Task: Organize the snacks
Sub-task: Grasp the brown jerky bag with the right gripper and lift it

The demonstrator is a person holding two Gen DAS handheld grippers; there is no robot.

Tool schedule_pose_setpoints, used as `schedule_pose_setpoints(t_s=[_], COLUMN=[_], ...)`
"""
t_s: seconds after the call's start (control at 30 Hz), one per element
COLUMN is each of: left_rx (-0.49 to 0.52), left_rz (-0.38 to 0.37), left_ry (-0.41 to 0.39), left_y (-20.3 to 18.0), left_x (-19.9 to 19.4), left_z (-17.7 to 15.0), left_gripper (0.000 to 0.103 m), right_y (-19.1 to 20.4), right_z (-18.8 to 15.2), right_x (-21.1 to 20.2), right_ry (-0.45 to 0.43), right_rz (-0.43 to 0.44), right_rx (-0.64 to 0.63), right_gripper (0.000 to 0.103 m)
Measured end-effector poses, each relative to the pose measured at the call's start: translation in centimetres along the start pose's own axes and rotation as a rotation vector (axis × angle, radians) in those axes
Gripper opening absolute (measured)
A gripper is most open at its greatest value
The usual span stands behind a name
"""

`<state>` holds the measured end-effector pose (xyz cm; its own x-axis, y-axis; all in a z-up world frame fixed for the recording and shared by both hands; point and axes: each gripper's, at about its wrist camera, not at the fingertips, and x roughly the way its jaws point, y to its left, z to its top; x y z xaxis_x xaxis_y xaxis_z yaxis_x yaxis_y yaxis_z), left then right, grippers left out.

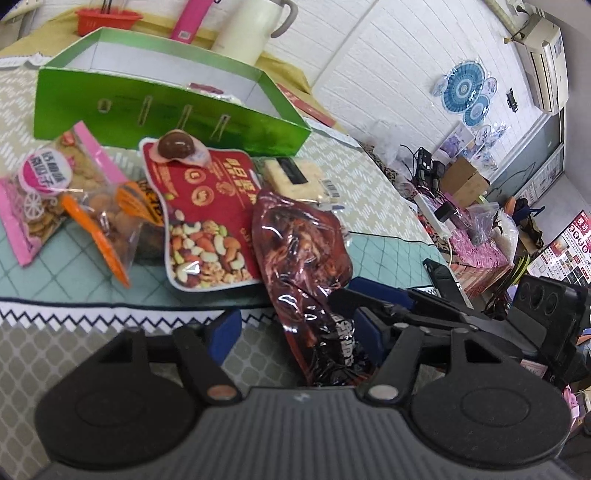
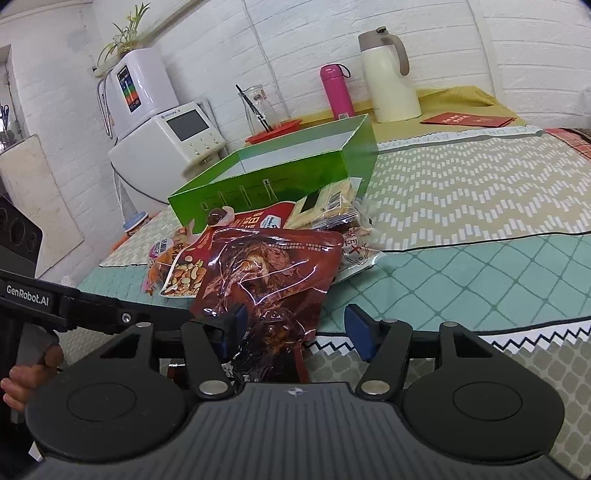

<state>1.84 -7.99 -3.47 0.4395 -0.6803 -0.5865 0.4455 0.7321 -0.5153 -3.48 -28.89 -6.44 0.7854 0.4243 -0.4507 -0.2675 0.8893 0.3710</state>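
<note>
White-painted brick walls (image 2: 443, 33) enclose the room. A white wall-mounted air conditioner (image 1: 546, 59) hangs high, and a white countertop water dispenser (image 2: 166, 147) stands against the wall.

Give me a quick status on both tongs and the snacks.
Both tongs open around the dark red snack pouch, left tongs, right tongs. Green box beyond, snack pile in between.

A patterned table (image 2: 480, 258) carries a green box (image 2: 280, 177), snack packets (image 1: 207, 218), a cream jug (image 2: 391, 88) and pink bottle (image 2: 336, 92)
</note>
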Motion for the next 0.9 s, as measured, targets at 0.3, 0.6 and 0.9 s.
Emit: schedule_pose_setpoints(t_s=[0.3, 0.6, 0.9], left_rx=[-0.003, 0.041, 0.1], left_rz=[-0.028, -0.046, -0.046], left_ry=[0.008, -0.052, -0.199], left_y=[0.0, -1.6, -2.1], left_x=[1.2, -1.0, -4.9], left_z=[0.1, -0.4, 2.6], left_gripper=[0.015, 0.005, 0.005], right_y=[-0.4, 3.3, 5.6], right_z=[0.3, 1.1, 5.3], right_x=[0.6, -1.1, -1.6], right_ry=[-0.002, -0.087, -0.195], right_rz=[0.023, -0.089, -0.072], right_rx=[0.036, -0.096, -0.187], right_gripper=[0.074, 0.069, 0.069])
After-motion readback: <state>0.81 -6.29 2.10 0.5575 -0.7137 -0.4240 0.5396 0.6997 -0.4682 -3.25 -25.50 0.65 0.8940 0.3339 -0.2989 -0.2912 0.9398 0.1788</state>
